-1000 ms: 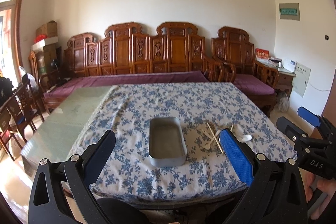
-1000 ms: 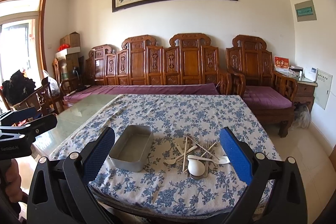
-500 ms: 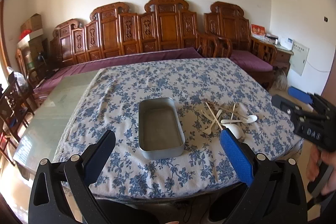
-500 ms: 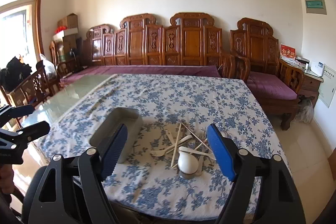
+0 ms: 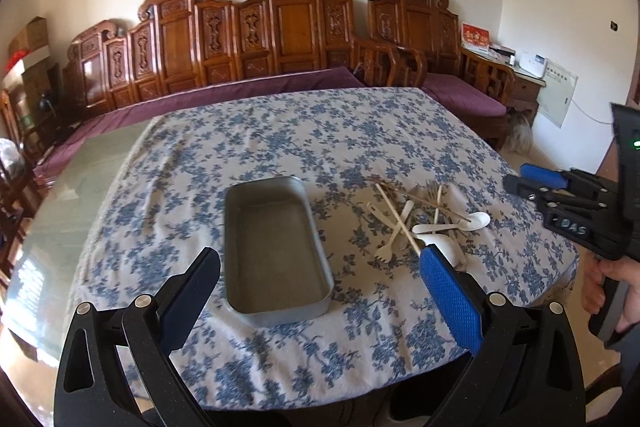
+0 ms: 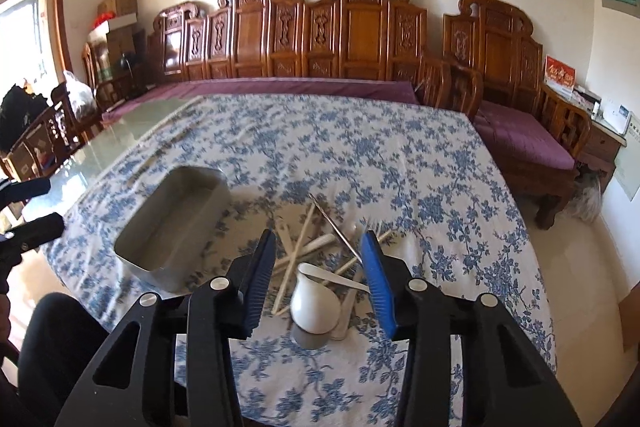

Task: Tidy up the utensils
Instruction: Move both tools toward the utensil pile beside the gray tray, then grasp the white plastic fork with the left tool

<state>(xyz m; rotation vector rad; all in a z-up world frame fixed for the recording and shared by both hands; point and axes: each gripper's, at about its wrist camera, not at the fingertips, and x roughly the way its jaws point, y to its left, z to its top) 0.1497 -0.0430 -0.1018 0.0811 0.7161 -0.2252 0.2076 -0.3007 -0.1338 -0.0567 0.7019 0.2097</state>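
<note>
So the right gripper (image 6: 318, 259), black frame with blue ribbed pads, has its jaws about halfway and closing. Nothing is pinched between them; they hang over the pile with air on both sides. Straight ahead of those pads sits the white ceramic soup spoon (image 6: 314, 311), bowl end nearest the camera, and the rest of the jumbled heap of utensils (image 6: 320, 247) fans out behind it: pale wooden chopsticks, a couple of white plastic spoons and forks, one thin dark metal stick lying across the lot.

The left gripper (image 5: 320, 291), same black-and-blue build, is spread wide and empty, held above the near end of the grey rectangular metal tray (image 5: 276, 247). The tray has rounded corners, nothing inside it, and lies lengthwise pointing away from the camera. The utensils are all just to the right of it on the cloth, not touching it as far as I can tell.

Everything rests on the white tablecloth with blue flowers (image 5: 360, 131), which covers most of a glass-topped table (image 5: 80, 187). A hand (image 5: 612, 291) is wrapped around the right gripper's handle. Behind the table runs a carved wooden bench with purple cushions (image 6: 320, 39).
</note>
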